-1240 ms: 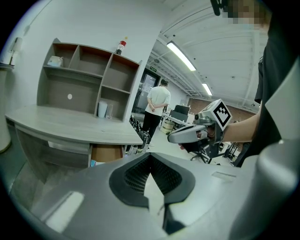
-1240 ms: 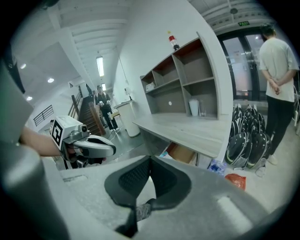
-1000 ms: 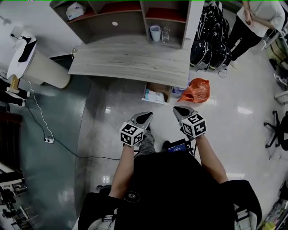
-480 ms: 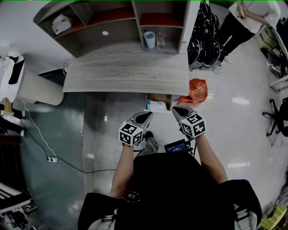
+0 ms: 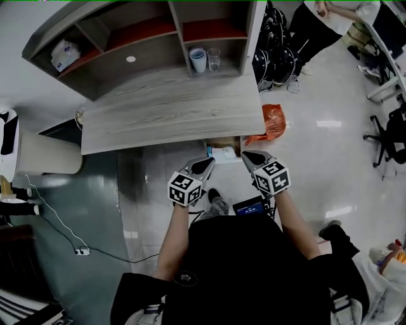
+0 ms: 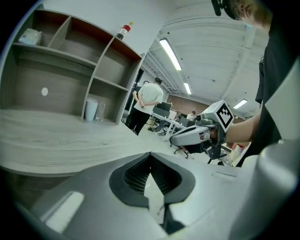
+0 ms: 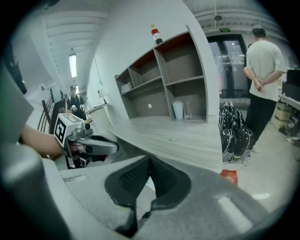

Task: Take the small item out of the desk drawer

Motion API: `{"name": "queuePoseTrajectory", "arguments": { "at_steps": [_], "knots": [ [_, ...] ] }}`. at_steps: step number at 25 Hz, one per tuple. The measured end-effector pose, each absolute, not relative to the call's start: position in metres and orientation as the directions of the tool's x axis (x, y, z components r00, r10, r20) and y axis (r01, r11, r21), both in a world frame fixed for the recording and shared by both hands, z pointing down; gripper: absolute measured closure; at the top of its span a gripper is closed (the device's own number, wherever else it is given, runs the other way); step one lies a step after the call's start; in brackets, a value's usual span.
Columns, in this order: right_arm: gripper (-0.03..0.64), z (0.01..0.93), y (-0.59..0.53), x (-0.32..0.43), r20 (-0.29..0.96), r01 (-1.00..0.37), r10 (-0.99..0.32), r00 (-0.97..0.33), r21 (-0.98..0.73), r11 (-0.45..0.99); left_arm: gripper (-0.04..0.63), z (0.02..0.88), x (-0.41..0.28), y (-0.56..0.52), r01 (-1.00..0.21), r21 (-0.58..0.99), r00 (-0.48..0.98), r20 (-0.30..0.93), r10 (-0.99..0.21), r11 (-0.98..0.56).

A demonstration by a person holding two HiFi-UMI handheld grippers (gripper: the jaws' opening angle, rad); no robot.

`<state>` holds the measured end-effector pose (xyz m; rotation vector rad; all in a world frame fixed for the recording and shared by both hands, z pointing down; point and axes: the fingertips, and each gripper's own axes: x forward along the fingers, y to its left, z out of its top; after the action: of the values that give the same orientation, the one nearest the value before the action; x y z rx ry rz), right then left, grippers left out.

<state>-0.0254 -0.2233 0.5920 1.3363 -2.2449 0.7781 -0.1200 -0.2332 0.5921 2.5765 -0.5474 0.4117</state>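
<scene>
The grey wood desk [image 5: 171, 108] with a shelf unit on it lies ahead of me. Under its front edge at the right, a brown open compartment [image 5: 223, 151] with a white-blue item shows; I cannot tell if it is the drawer. My left gripper [image 5: 202, 166] and right gripper [image 5: 250, 157] hover side by side above the floor, just short of the desk edge, both shut and empty. In the left gripper view the left gripper [image 6: 151, 153] points over the desktop [image 6: 51, 136]. In the right gripper view the right gripper [image 7: 150, 158] points at the desk's edge [image 7: 187, 140].
An orange bag [image 5: 269, 126] lies on the floor right of the desk. A cup [image 5: 198, 60] and a glass [image 5: 214, 59] stand in the shelf unit. Black helmets [image 5: 276, 60] and a standing person [image 5: 317, 19] are at the back right. An office chair [image 5: 387, 133] stands at the far right.
Both grippers and I have come closer to the desk, which now sits lower and larger in the head view. Both pairs of jaws stay shut.
</scene>
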Motion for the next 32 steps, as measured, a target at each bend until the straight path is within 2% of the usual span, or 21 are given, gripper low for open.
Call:
{"name": "queuePoseTrajectory", "arguments": {
  "at_steps": [12, 19, 32],
  "knots": [
    [0.618, 0.596, -0.216, -0.019, 0.619, -0.913, -0.671, -0.408, -0.253, 0.321, 0.592, 0.605, -0.112, -0.232, -0.394, 0.412, 0.892, 0.388, -0.234, -0.822],
    [0.618, 0.595, -0.227, -0.014, 0.619, -0.895, -0.649, -0.443, -0.256, 0.366, 0.592, 0.610, -0.106, -0.232, -0.418, 0.372, 0.867, 0.435, -0.243, -0.829],
    [0.618, 0.578, -0.263, -0.002, 0.571, -0.850, -0.636, -0.519, -0.260, 0.459, 0.592, 0.587, -0.089, -0.251, -0.458, 0.312, 0.849, 0.432, -0.305, -0.832]
  ]
}}
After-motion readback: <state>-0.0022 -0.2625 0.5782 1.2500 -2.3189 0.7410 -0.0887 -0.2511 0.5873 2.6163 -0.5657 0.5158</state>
